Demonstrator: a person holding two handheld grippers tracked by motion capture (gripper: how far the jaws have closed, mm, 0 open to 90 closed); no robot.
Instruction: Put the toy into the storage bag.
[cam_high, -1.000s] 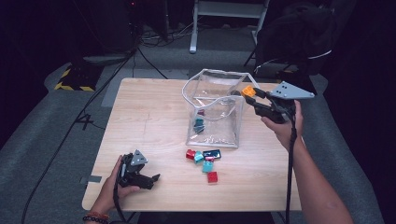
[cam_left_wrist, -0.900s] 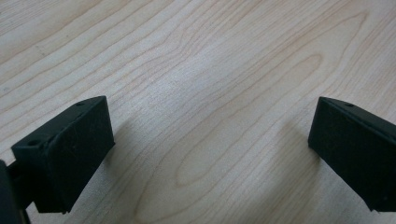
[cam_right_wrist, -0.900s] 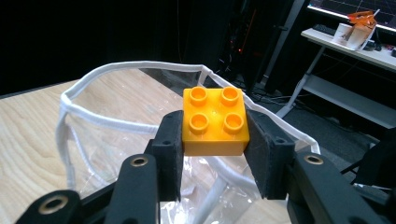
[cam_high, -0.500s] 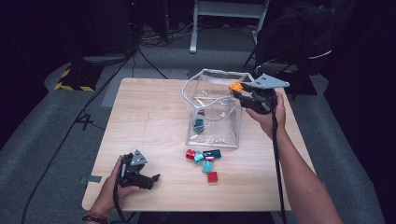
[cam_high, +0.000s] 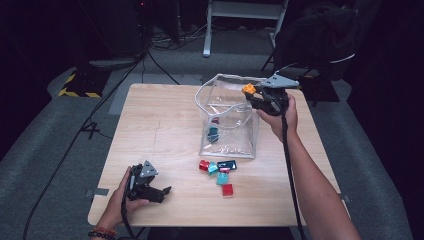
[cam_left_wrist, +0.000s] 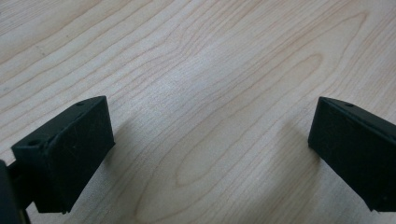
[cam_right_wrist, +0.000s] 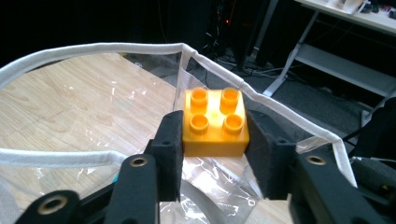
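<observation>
My right gripper (cam_high: 249, 91) holds an orange four-stud brick (cam_high: 248, 88) just above the right rim of a clear plastic bag (cam_high: 220, 80). In the right gripper view both pads touch the sides of the orange brick (cam_right_wrist: 215, 123). The jaws have just been opening a little, and the brick is still between them. The bag's white-edged rim (cam_right_wrist: 93, 49) gapes open below it. Inside the bag lies a teal brick (cam_high: 213, 134) with a darker one behind it. My left gripper (cam_high: 166, 191) rests on the table at the front left, open, with bare wood between its pads (cam_left_wrist: 74, 149).
Several loose bricks lie in front of the bag: red (cam_high: 203, 165), teal (cam_high: 222, 178), dark blue (cam_high: 227, 163) and another red (cam_high: 227, 189). The wooden table (cam_high: 160, 130) stands on grey floor. Cables and a metal frame (cam_high: 245, 15) lie beyond its far edge.
My right gripper has carried the orange brick leftward and slightly down, from beside the bag to over its right rim. The left gripper has stayed where it was.
</observation>
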